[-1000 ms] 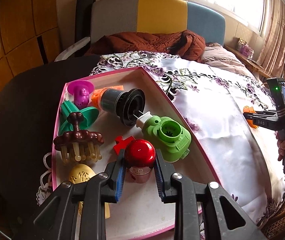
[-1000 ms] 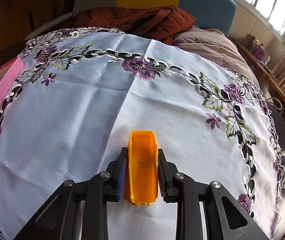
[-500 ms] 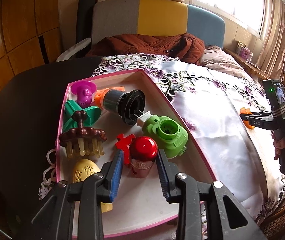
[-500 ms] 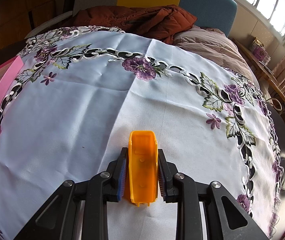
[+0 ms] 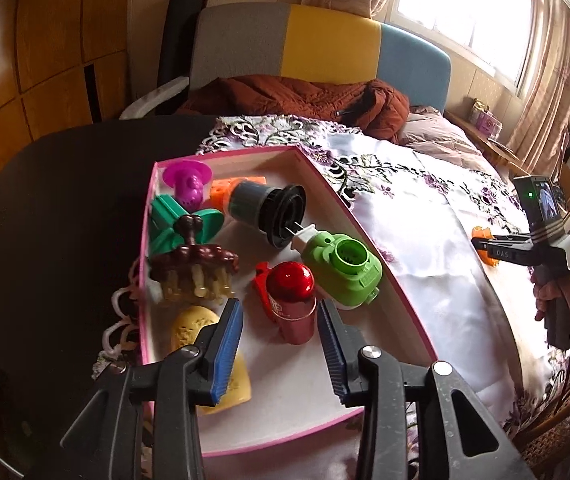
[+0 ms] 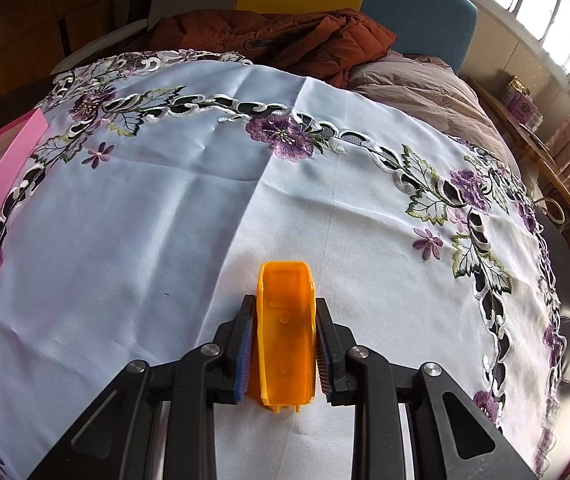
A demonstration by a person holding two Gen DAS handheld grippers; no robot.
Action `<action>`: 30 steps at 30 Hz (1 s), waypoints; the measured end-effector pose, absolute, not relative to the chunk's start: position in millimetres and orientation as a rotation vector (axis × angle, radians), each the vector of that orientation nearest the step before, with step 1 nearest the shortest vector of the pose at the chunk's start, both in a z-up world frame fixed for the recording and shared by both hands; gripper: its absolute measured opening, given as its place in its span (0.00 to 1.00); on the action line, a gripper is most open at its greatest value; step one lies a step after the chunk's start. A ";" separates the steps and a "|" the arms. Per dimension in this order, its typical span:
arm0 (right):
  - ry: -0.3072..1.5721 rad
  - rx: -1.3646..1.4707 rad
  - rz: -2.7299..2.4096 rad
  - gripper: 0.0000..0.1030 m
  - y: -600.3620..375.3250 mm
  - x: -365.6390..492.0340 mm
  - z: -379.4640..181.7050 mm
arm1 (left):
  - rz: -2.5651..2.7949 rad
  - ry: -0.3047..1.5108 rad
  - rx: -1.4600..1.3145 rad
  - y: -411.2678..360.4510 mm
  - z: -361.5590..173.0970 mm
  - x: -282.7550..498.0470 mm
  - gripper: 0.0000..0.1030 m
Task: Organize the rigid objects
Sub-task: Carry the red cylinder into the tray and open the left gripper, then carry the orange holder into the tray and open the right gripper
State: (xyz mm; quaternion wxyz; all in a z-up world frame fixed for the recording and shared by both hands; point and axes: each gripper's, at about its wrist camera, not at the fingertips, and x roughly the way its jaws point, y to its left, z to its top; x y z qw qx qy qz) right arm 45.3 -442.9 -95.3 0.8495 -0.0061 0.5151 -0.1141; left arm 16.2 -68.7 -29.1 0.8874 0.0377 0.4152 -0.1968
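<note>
Pink tray (image 5: 365, 236) holds red-capped bottle (image 5: 291, 300); left tool (image 5: 279, 344) opening, right tool (image 6: 283, 350) clamps orange piece (image 6: 285, 332).

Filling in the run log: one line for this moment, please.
left gripper: jaws just opening, red-capped bottle released in pink box | right gripper: shut on orange piece

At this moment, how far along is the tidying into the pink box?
Mostly done: the pink box already holds the green toy, black cup, brown comb-like piece and others. The red-capped bottle stands in the box between the left gripper fingers, whose jaws have just been opening, pads clear of it. Left: the right gripper clamps an orange plastic piece over the tablecloth, not yet boxed.
</note>
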 end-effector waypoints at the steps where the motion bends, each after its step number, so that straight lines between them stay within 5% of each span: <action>1: 1.085 -0.014 -0.241 0.26 -442.6 45.2 -95.3 | -0.408 0.862 0.094 -67.7 -30.6 15.1 0.38; 30: 1.087 -0.007 -0.306 0.26 -436.7 43.3 -94.4 | -0.283 0.844 0.067 -54.8 -18.3 16.3 0.36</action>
